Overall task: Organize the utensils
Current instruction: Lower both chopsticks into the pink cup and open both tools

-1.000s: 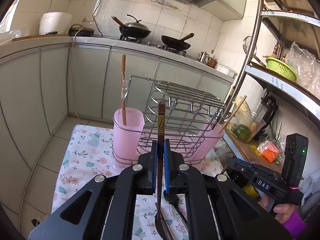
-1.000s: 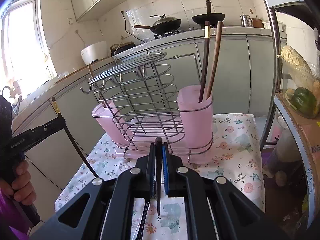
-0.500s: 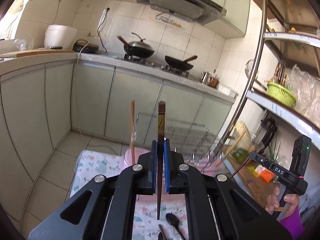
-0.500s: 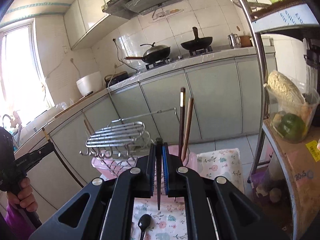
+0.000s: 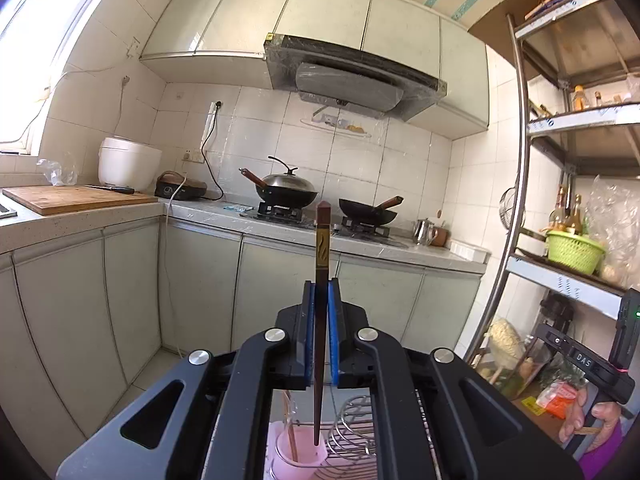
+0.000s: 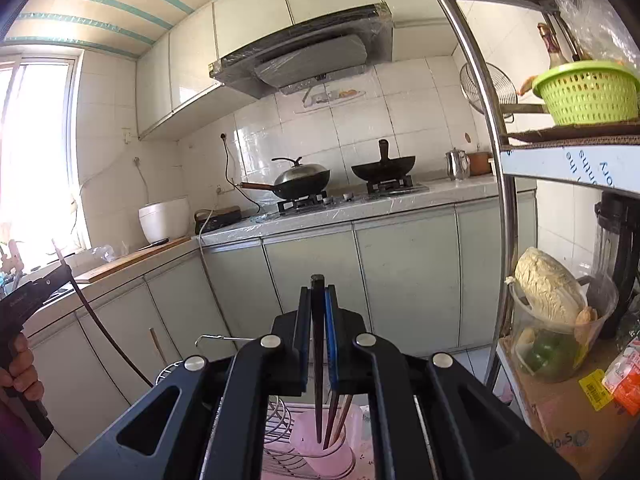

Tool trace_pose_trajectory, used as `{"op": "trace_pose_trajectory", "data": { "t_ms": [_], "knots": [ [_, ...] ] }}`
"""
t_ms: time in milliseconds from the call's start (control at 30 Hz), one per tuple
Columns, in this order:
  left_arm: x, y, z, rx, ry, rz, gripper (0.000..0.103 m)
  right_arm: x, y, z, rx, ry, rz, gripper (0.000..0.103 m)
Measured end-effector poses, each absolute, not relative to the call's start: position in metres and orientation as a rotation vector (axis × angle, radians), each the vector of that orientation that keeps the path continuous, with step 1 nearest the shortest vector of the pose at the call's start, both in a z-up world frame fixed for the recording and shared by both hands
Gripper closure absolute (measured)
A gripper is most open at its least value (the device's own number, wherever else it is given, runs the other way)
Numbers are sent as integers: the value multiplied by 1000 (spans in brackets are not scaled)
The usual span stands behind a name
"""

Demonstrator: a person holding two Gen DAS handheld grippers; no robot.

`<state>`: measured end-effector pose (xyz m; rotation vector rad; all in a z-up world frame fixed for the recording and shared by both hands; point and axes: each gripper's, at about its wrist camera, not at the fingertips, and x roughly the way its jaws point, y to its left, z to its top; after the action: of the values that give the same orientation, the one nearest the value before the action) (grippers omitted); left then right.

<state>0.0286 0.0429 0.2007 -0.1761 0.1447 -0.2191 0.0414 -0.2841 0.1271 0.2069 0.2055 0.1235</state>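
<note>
My left gripper [image 5: 321,292] is shut on a dark brown chopstick [image 5: 321,300] held upright; its lower tip hangs over a pink cup [image 5: 296,456] that holds one wooden chopstick. My right gripper [image 6: 317,296] is shut on a black chopstick [image 6: 318,360], also upright, with its tip inside another pink cup [image 6: 320,450] that holds two chopsticks. A wire rack [image 5: 352,432] joins the cups and also shows in the right wrist view [image 6: 276,428]. Each hand-held gripper shows in the other's view, the right one [image 5: 584,360] and the left one [image 6: 24,300].
Grey counter cabinets [image 5: 200,292] run behind, with two woks [image 5: 286,188] on the stove and a rice cooker [image 5: 128,162]. A metal shelf unit [image 5: 528,240] with a green basket [image 5: 574,250] and food stands at the right.
Both grippers have risen and tilted up, so the rack and cups dropped to the bottom of both views. The chopsticks now point down at the pink cups.
</note>
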Motion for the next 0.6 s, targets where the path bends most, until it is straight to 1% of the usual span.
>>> {"op": "trace_pose_trajectory", "data": {
  "t_ms": [300, 600],
  "knots": [
    [73, 35, 149, -158, 326, -182, 98, 68, -290, 90, 231, 312, 107, 97],
    [96, 37, 107, -175, 453, -175, 98, 63, -284, 113, 209, 240, 124, 97]
  ]
}}
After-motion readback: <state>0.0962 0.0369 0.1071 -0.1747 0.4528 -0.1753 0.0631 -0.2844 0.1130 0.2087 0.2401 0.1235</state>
